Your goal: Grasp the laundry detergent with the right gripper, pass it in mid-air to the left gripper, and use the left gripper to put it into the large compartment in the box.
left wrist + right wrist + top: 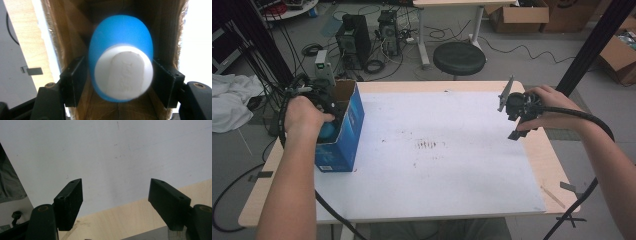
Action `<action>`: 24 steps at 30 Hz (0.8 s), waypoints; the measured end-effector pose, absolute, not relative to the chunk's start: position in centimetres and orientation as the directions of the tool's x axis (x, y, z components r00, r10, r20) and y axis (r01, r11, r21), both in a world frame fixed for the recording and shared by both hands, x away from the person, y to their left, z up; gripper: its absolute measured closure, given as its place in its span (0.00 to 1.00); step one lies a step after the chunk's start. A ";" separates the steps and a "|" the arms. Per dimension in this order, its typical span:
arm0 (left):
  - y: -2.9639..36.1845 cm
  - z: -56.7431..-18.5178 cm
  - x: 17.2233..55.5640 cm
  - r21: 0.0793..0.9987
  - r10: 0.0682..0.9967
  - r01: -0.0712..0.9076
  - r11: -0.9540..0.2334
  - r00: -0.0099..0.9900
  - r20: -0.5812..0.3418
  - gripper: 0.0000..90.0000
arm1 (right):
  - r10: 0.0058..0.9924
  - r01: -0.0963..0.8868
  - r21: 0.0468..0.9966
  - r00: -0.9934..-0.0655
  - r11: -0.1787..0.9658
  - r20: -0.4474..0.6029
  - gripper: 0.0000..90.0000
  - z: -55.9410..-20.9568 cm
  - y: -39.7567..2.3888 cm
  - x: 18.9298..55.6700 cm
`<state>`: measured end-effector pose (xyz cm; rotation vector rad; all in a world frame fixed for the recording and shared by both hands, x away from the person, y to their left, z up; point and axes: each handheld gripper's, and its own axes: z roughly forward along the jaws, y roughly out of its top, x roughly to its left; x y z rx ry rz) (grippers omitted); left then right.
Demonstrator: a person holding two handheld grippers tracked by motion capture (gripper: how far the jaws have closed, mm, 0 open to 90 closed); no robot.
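A blue bottle with a white cap (121,67) sits between the jaws of my left gripper (120,83), which is shut on it inside an open cardboard box (75,32). In the high view the box (347,131) is blue outside and stands at the table's left edge; my left gripper (329,125) reaches down into it, with a bit of the blue bottle (328,131) showing under the hand. My right gripper (513,112) hovers over the table's right side. It (115,200) is open with nothing between its jaws.
A white sheet (432,150) covers most of the wooden table (552,165). Beyond the far edge stand a black stool (459,57), computer towers (353,40), cables and cardboard boxes (518,15). A black frame post (592,45) rises at the right.
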<state>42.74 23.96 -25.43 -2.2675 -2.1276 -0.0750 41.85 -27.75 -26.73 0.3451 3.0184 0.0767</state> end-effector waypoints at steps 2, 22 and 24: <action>23.9 -25.3 42.7 0.008 0.996 0.998 -0.066 0.065 0.059 0.35 | 0.223 0.218 0.064 -0.970 0.974 -0.097 0.31 -26.7 -27.7 41.9; 18.7 -18.7 41.2 0.144 0.937 0.926 -0.348 0.340 0.077 0.18 | 0.245 0.239 0.099 -0.967 0.966 -0.063 0.30 -26.7 -26.7 41.9; 17.5 -18.7 41.2 0.161 0.920 0.906 -0.392 0.387 0.063 0.17 | 0.247 0.239 0.108 -0.967 0.965 -0.062 0.29 -26.6 -26.5 42.0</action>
